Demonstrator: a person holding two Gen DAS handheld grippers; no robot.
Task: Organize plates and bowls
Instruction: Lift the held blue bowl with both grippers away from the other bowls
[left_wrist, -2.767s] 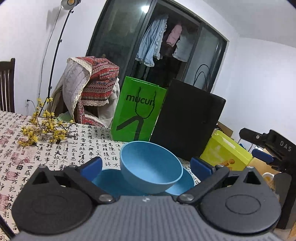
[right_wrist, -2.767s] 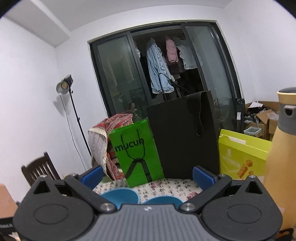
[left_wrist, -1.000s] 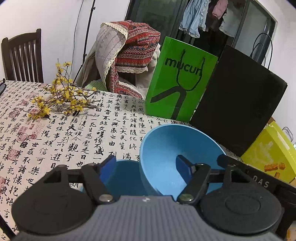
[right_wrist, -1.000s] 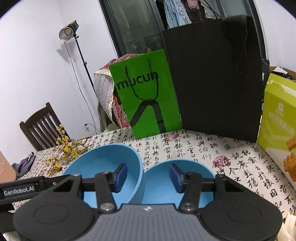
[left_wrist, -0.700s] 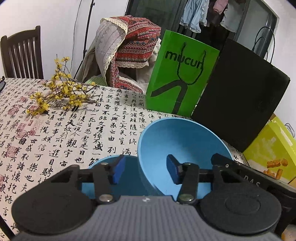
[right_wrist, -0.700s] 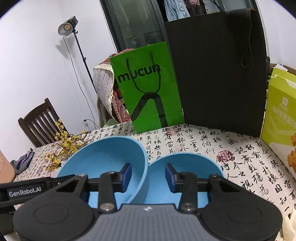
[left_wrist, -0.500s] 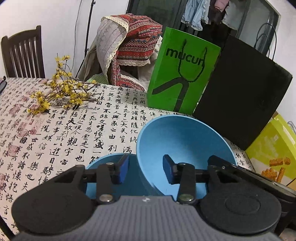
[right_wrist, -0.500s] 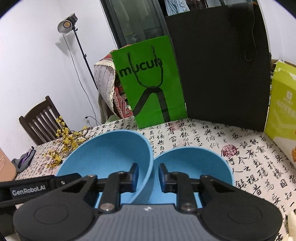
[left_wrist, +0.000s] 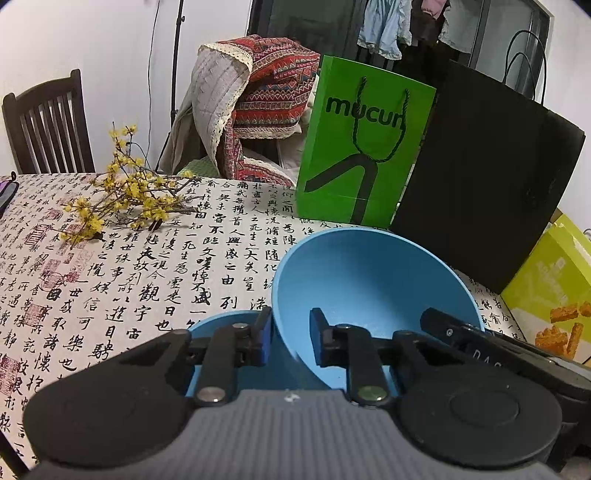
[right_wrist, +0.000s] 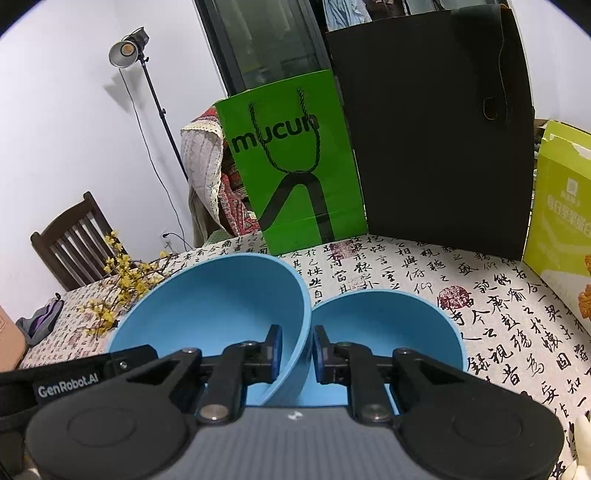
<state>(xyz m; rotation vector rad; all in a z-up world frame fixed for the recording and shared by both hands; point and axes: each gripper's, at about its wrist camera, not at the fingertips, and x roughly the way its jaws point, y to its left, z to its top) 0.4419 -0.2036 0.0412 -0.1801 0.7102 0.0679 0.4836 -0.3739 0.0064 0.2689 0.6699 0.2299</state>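
You have the large bowl (left_wrist: 369, 280) low in the middle of both views, tipped on edge, its open side facing the cameras. It leans on a second blue dish (right_wrist: 388, 325), which looks like a plate or shallow bowl; I cannot tell which.

The left gripper (left_wrist: 290, 332) straddles the wall at the bowl's left edge, one of its fingers inside and one outside. The right gripper (right_wrist: 297, 345) does the same on the opposite edge. Both pairs of fingers have just been closing and now stand narrow, and the pads appear to pinch the thin wall.

The bowl looks like matte moulded plastic, so I judge it to be light, stiff and not fragile. The wall is smooth and curved, so it could pivot or slide between flat pads. Grip just below the rim, as you are doing, and keep the two sides level, or the bowl may swing.

The bench (left_wrist: 110, 277) wears a calligraphy-print cloth that may drag or bunch under a sliding dish, so lift rather than push. Flowering twigs (left_wrist: 122, 199) lie at centre left. A green bag (left_wrist: 362, 147), a black bag (left_wrist: 480, 184) and a yellow-green box (left_wrist: 546, 280) crowd the upper and right parts of the frame. A chair (left_wrist: 48, 129) stands at upper left, and a lamp stand (right_wrist: 127, 50) rises against the white wall.
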